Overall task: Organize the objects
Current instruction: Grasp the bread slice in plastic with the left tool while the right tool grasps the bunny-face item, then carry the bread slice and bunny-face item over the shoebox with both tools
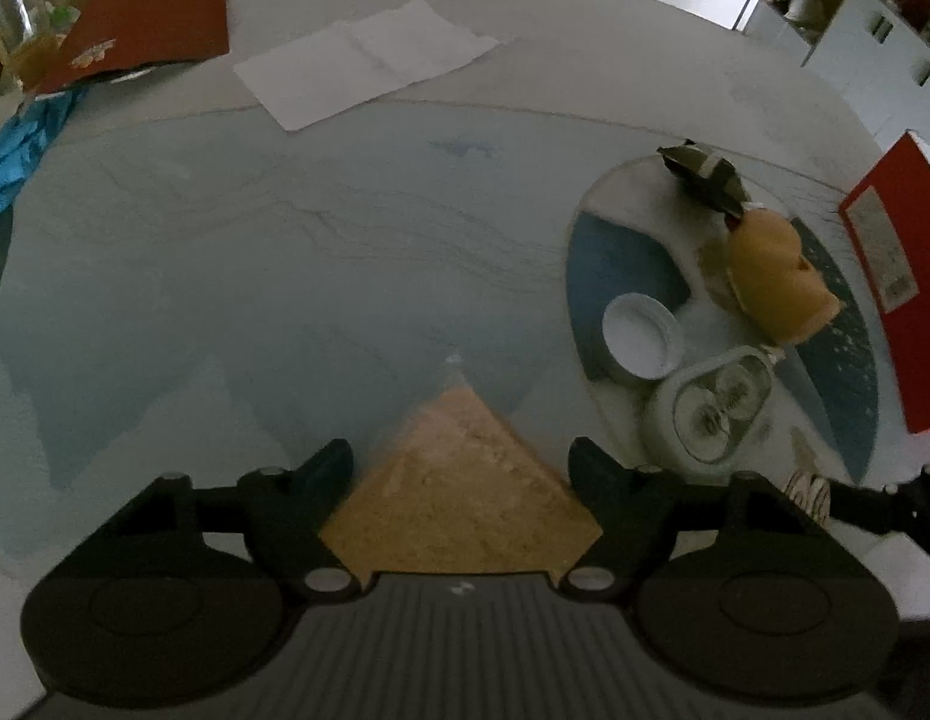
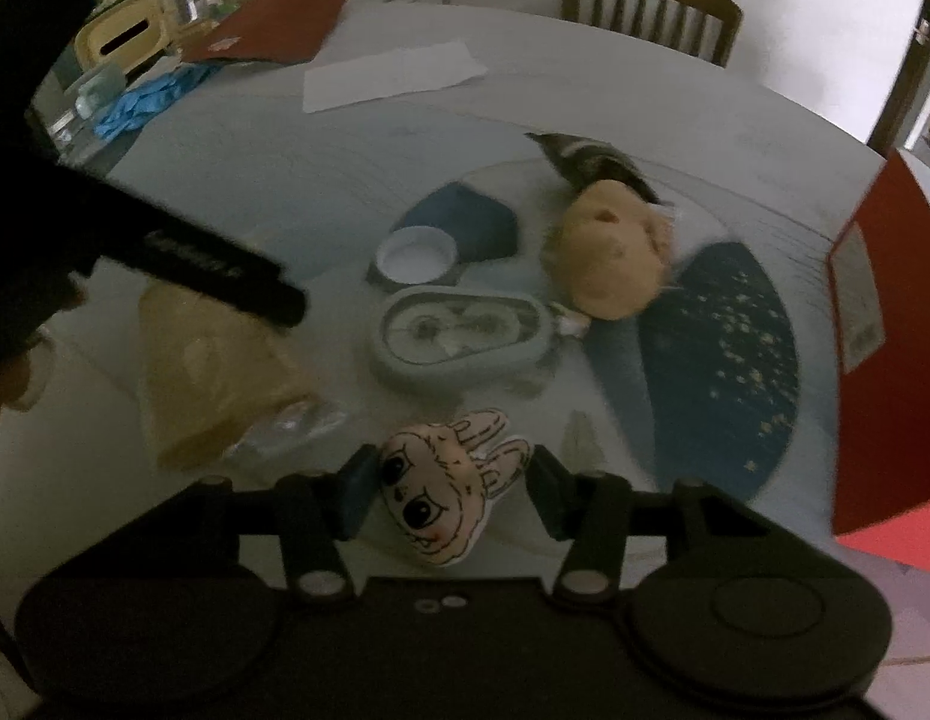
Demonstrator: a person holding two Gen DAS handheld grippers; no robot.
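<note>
My left gripper [image 1: 462,462] is shut on a clear bag of tan crumbs [image 1: 465,498], held above the table; the bag also shows in the right wrist view [image 2: 207,372] under the left gripper's black body. My right gripper [image 2: 447,474] is open around a small rabbit-face plush [image 2: 444,492], its jaws apart from the plush on both sides. On the round blue mat [image 1: 609,252] lie a white cap [image 1: 642,333], a grey oval case [image 1: 714,408], a yellow duck toy [image 1: 777,276] and a dark wrapped packet [image 1: 705,177].
A white paper sheet [image 1: 369,60] lies at the table's far side. A brown-red folder [image 1: 153,18] and blue gloves [image 1: 21,144] sit far left, with a yellow box [image 2: 120,39]. A red box [image 1: 897,276] stands at the right. A chair [image 2: 651,6] stands behind.
</note>
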